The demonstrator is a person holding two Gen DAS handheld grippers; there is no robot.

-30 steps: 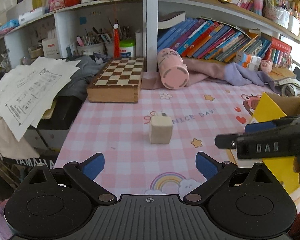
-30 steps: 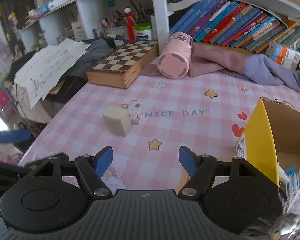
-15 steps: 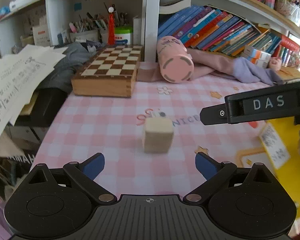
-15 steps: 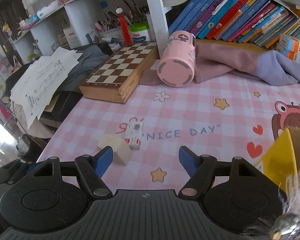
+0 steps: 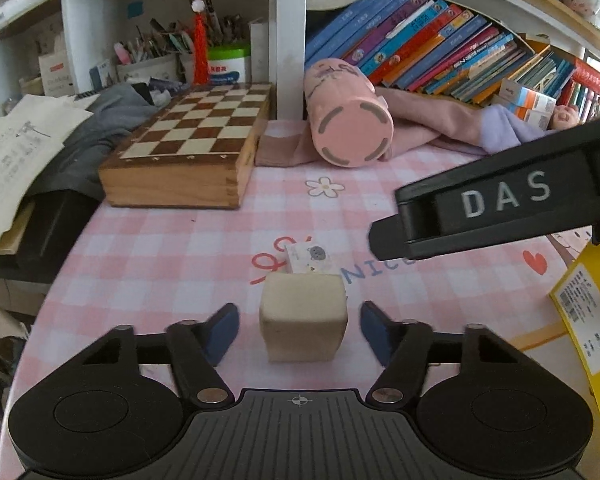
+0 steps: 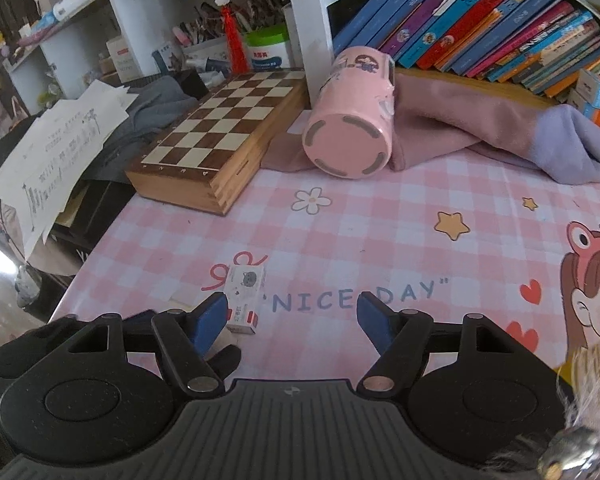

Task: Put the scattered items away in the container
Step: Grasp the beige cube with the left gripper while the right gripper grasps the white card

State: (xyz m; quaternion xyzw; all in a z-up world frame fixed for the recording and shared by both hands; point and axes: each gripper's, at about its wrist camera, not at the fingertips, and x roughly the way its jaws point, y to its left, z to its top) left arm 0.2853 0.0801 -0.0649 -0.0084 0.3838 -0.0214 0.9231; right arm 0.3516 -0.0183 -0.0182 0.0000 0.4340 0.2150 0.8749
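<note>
**Closing on the cream block**

My left gripper [image 5: 300, 330] is closing around the cream block [image 5: 303, 316], which sits between the blue pads; a gap shows on each side, so nothing is gripped yet. The block stands on the pink checked worktop [image 5: 160, 264], dead ahead at twelve o'clock and close in. It is a pale, matte cube with rounded edges and corners, plain on every face I can see. I judge it light and stiff, wood or dense foam, not fragile. Its flat left and right faces are the place to hold it, pads square and low on the sides so it cannot twist.

Just behind it, at twelve o'clock, lies a small white box [image 5: 310, 258] with a cartoon print, touching or nearly so. The yellow container [image 5: 580, 312] stands at three o'clock.

My right gripper [image 6: 290, 320] is about half open and empty, hovering with the small box at its ten o'clock.
</note>
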